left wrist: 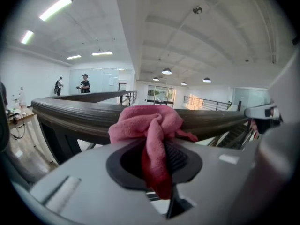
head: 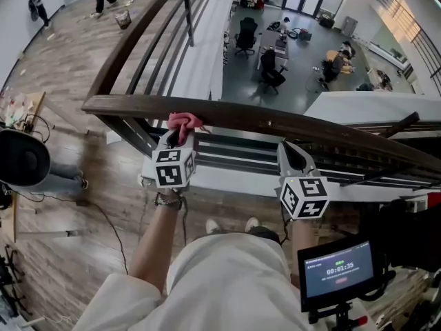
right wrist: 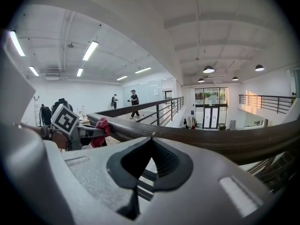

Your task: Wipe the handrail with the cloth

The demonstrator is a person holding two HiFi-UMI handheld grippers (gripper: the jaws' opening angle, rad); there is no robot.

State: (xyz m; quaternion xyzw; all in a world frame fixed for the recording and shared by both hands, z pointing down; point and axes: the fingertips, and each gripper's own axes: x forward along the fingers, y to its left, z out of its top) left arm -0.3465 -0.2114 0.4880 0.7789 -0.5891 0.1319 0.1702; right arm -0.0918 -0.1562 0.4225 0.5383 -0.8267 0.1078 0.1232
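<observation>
1. The left gripper (head: 178, 138) was clamped on the pink cloth (head: 185, 122). Its jaws held a lower fold, and the rest of the cloth stood out above the tips as a loose bunch.
2. The cloth lay against the near side of the dark wooden handrail (head: 275, 121), close to the corner where the rail turns away to the left. It appeared to touch the wood.
3. The right gripper (head: 294, 154) had its jaws together with nothing between them. It was just under the near edge of the rail, well to the right of the cloth. I could not tell if it touched the rail.
4. In my judgement a wiping stroke was in hand. The pictures did not tell how much of the rail was already wiped.
5. The first risk was losing the cloth. Only one fold was in the jaws, so the drag of the wood could pull it out. Beyond the rail was an open drop to the lower floor (head: 289, 81), and the cloth could fall there.
6. The second risk was a poor wipe. Only a small lump met the rail, so a stroke would probably clean a narrow strip. With too much pressure the hard jaw tips could scrape the wood.
7. The third risk was a collision. A stroke to the right would bring the left gripper to the right one.
</observation>
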